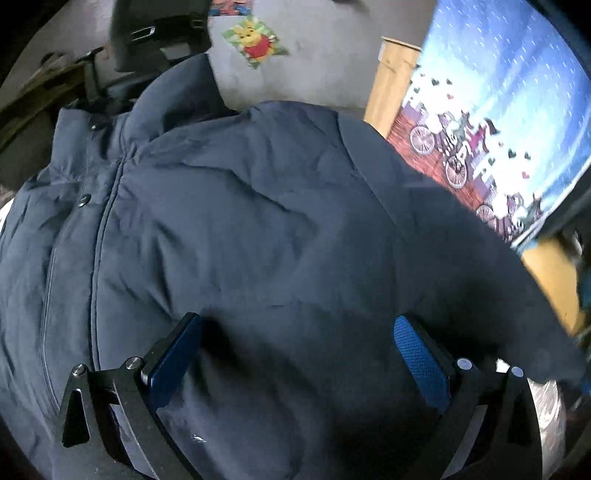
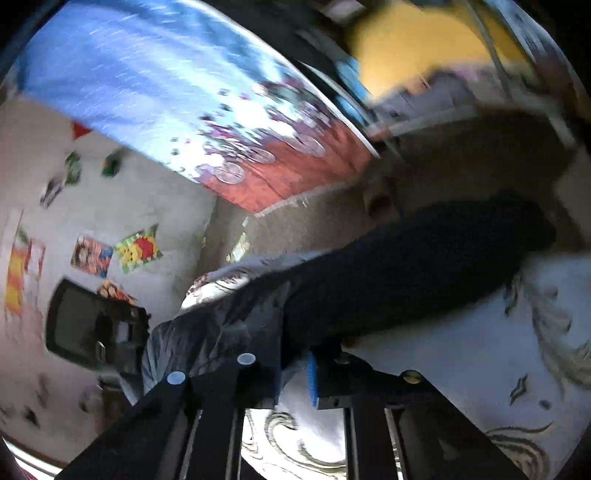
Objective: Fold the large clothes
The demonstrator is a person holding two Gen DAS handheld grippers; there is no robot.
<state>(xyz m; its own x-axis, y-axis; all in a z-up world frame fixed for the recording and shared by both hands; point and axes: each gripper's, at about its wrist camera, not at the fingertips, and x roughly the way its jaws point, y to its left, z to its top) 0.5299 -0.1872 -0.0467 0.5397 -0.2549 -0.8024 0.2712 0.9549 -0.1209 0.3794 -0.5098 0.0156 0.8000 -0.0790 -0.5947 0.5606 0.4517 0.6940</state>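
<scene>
A large dark navy padded jacket (image 1: 258, 203) lies spread out front side up, with its zip and snap buttons toward the left of the left wrist view. My left gripper (image 1: 297, 323) hovers just over the jacket's body, its blue pads (image 1: 417, 354) wide apart and holding nothing. In the right wrist view the jacket's dark sleeve (image 2: 406, 266) stretches up to the right across the sheet. My right gripper (image 2: 295, 354) has its jaws nearly together, pinching the sleeve's edge between the pads.
The jacket rests on a white sheet with grey swirls (image 2: 461, 369). Behind it hangs a blue cloth printed with bicycles (image 1: 498, 110), next to a wooden post (image 1: 391, 81). A black chair (image 1: 159, 33) stands at the back left, and cartoon posters (image 1: 255, 40) hang on the wall.
</scene>
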